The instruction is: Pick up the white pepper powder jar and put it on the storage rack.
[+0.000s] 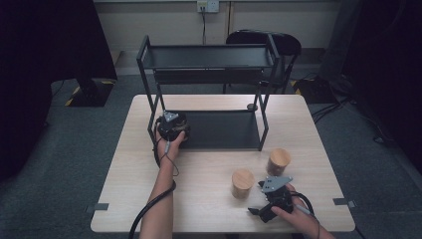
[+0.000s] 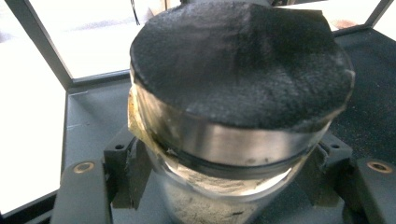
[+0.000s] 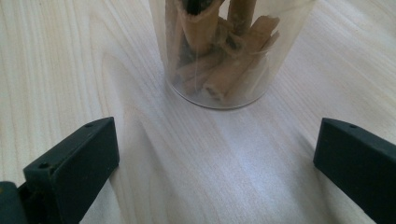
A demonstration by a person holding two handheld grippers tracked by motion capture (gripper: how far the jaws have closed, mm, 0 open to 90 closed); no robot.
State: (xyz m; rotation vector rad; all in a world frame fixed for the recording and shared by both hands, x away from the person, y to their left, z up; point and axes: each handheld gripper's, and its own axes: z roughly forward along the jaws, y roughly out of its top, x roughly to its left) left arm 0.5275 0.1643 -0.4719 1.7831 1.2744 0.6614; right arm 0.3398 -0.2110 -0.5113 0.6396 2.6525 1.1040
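Observation:
A glass jar with a black lid [image 2: 243, 65] sits between the jaws of my left gripper [image 1: 171, 127], which is shut on its body just below the lid. The gripper holds it over the left front corner of the lower shelf [image 1: 224, 130] of a black metal rack. My right gripper [image 3: 215, 163] stands open low over the table near its front right. A clear jar of cinnamon sticks [image 3: 224, 56] stands just ahead of its black fingers [image 3: 70, 168], apart from them. In the high view, this gripper [image 1: 263, 201] is beside two wooden-lidded jars [image 1: 243, 183] [image 1: 278, 160].
The rack's upper shelf [image 1: 209, 57] hangs over the lower one on thin black posts [image 1: 263, 124]. A dark chair [image 1: 283, 45] stands behind the table. Bare wooden tabletop [image 1: 199, 184] lies between the person's two forearms.

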